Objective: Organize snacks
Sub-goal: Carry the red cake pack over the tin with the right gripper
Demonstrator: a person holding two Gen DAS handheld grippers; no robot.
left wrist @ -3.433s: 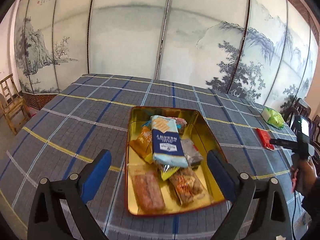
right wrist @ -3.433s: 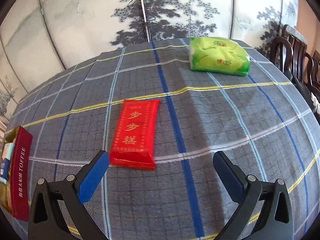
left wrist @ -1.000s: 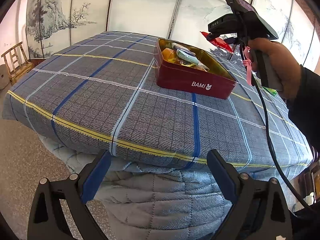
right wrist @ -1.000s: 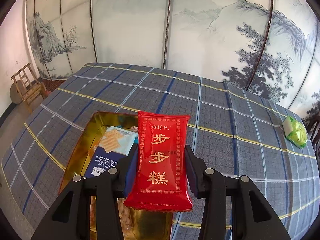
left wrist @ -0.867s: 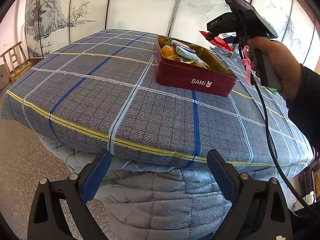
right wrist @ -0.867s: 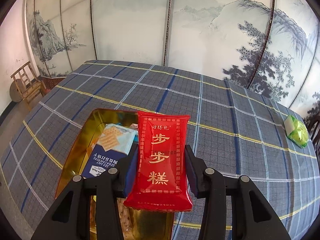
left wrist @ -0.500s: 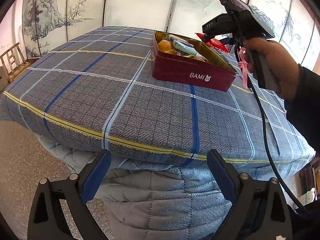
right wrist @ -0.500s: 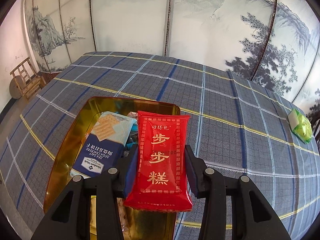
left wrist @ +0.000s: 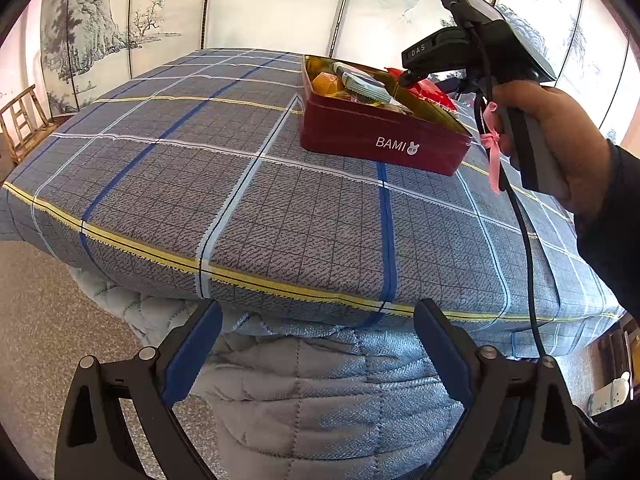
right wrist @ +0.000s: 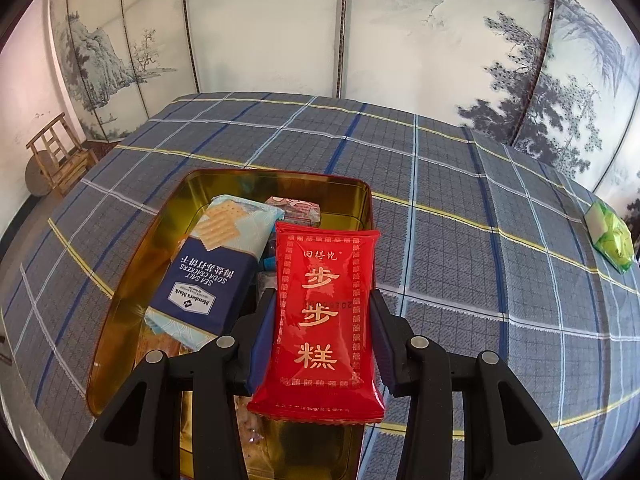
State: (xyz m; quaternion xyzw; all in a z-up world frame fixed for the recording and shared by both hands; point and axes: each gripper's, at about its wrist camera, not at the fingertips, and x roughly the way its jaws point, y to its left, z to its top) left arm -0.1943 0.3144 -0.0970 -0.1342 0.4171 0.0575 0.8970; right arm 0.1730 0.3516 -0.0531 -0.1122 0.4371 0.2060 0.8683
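Plaid tablecloth [right wrist: 440,208], red packet [right wrist: 320,312] gripped above tin [right wrist: 160,240], perhaps touching

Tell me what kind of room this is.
Probably a traditional-style dining or tea room in a home or restaurant. Ink-landscape painted wall panels line the back, a wooden chair stands by the wall, and a large table under a plaid cloth holds a tin of snacks.

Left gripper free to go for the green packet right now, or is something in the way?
Probably not directly. The left gripper hangs open off the near table edge, while the green packet lies at the far right side. The tin and the right hand sit between them.
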